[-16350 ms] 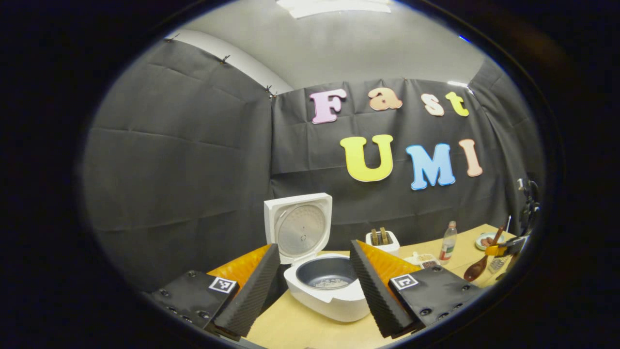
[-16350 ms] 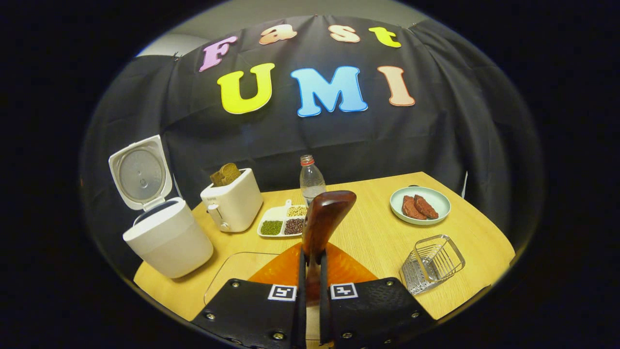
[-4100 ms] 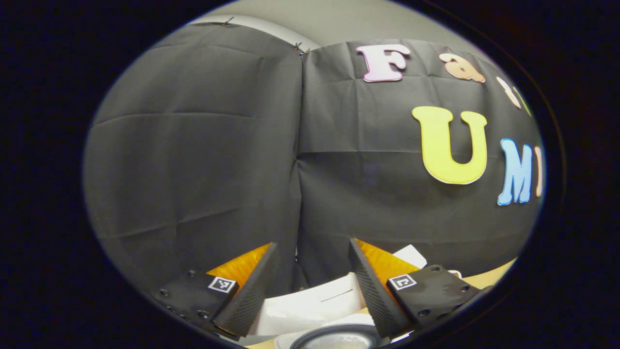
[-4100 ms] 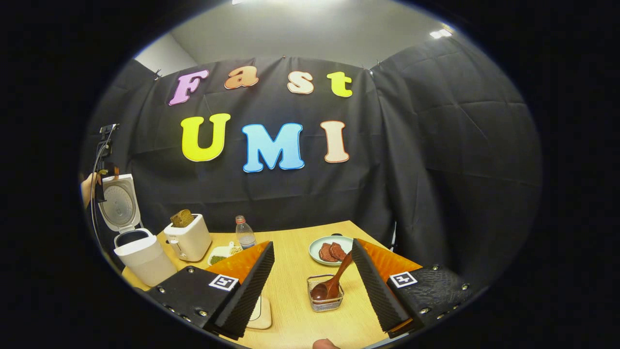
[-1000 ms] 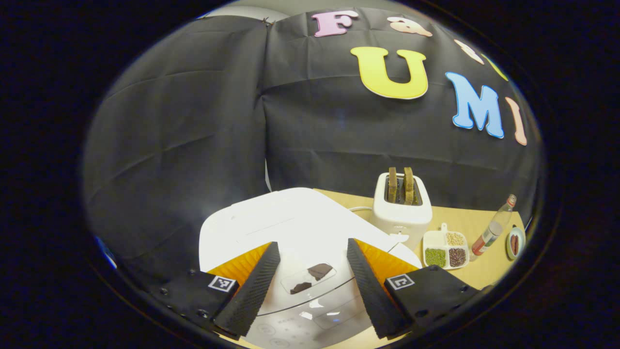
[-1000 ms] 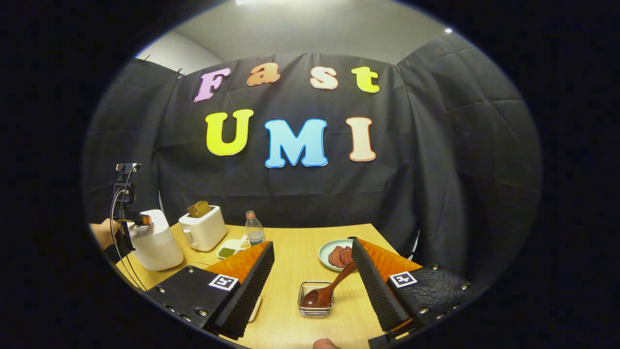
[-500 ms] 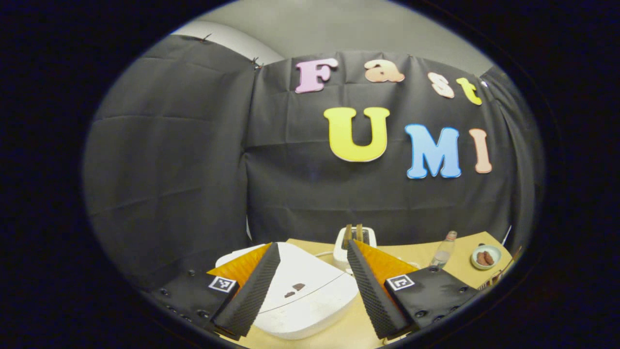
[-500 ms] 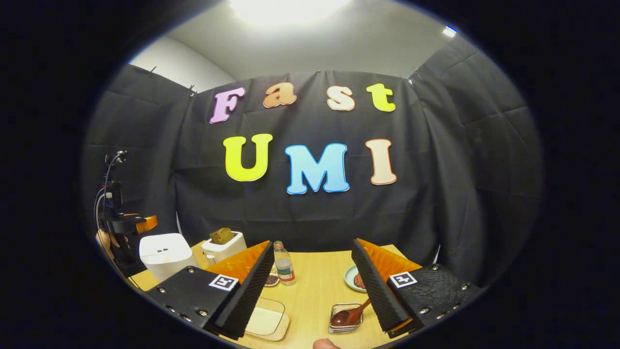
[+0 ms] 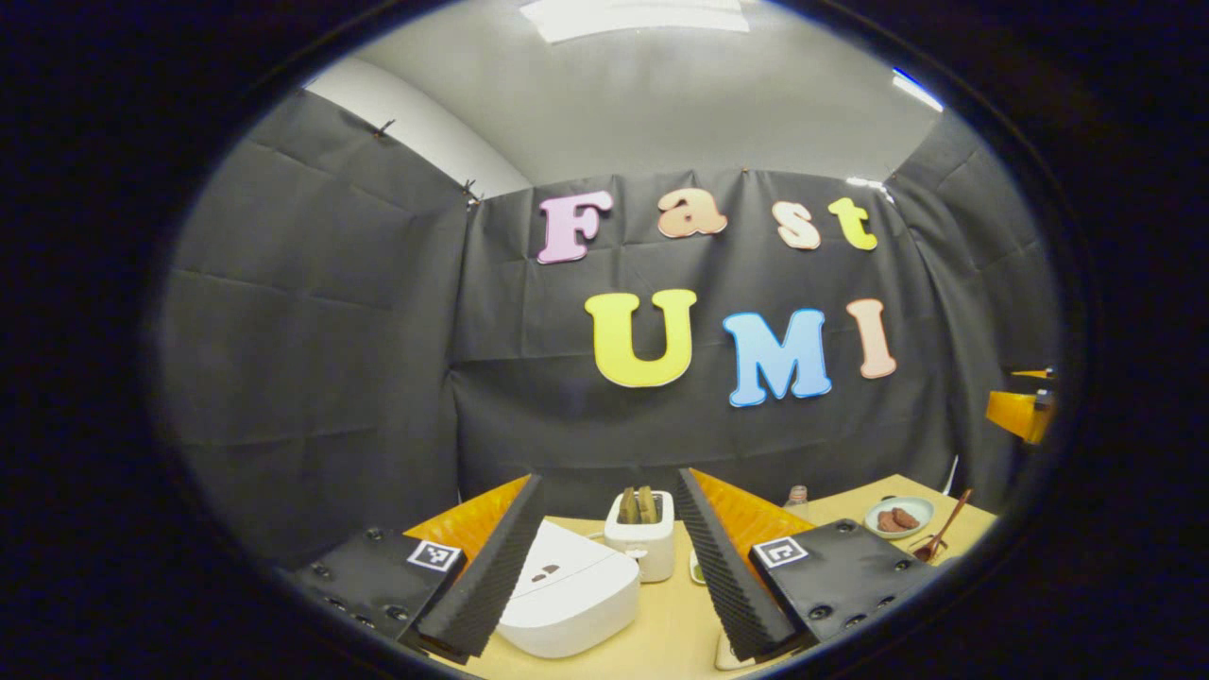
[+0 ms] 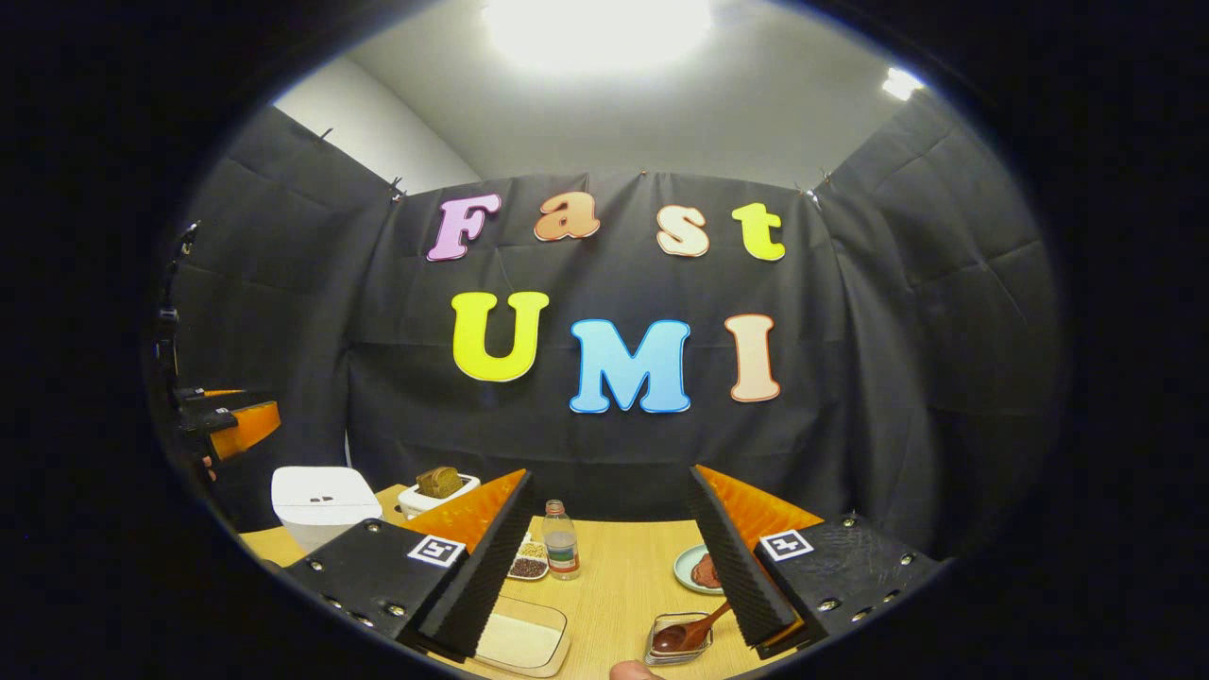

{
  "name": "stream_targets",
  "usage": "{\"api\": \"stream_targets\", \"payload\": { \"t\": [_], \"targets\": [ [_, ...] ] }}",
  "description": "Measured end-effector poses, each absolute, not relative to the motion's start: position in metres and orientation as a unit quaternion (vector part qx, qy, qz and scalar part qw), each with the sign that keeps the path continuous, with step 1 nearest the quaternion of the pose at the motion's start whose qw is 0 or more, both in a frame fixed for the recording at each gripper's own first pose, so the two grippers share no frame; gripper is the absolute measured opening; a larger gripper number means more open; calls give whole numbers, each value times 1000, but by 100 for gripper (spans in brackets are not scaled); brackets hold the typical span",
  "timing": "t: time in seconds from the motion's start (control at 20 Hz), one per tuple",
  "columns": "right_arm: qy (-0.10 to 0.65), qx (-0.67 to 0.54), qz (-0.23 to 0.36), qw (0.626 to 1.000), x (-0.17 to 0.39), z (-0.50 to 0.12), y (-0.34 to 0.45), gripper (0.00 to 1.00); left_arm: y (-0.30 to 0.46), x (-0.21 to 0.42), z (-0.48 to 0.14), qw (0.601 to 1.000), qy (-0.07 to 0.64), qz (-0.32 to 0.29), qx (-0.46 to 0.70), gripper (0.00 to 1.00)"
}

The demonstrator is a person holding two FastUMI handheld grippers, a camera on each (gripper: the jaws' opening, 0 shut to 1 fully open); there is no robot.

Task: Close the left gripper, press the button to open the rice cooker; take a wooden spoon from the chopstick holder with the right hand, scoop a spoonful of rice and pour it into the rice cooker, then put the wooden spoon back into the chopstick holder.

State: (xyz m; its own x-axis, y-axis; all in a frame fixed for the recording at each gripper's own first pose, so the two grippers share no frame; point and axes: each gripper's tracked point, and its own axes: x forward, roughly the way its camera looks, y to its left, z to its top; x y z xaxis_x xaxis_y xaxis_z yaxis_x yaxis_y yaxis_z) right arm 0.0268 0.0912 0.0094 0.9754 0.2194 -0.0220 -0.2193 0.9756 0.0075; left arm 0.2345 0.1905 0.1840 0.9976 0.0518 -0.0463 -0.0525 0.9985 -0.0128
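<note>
Black-draped booth, pale wooden worktop [image 10: 614,576]. Rice cooker [image 9: 569,589] at the left end, lid down, seen between the spread fingers of the left gripper [image 9: 604,557]. Wooden spoon [image 10: 688,631] resting in the wire chopstick holder [image 10: 676,637], bowl down, handle leaning up to the right, just beside the right gripper [image 10: 609,557], fingers wide apart and gripping nothing. Beyond the cooker: toaster [image 9: 642,543] with bread, then a divided dish of beans [image 10: 531,560], a bottle [image 10: 561,540], a plate of meat [image 10: 697,569]. Clear container of rice [image 10: 519,642] near the front edge.
</note>
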Motion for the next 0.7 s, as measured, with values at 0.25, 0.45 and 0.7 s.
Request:
{"api": "stream_targets", "payload": {
  "t": [0.25, 0.45, 0.7],
  "targets": [
    [9, 16, 99, 995, 15, 6, 89, 98, 172, 205, 180, 999, 27, 16, -29, 97],
    [8, 8, 98, 995, 10, 4, 91, 97, 176, 191, 183, 999, 18, 19, -25, 96],
    [2, 4, 107, 994, 7, 7, 98, 98, 183, 185, 191, 999, 6, 26, -29, 96]
  ]
}}
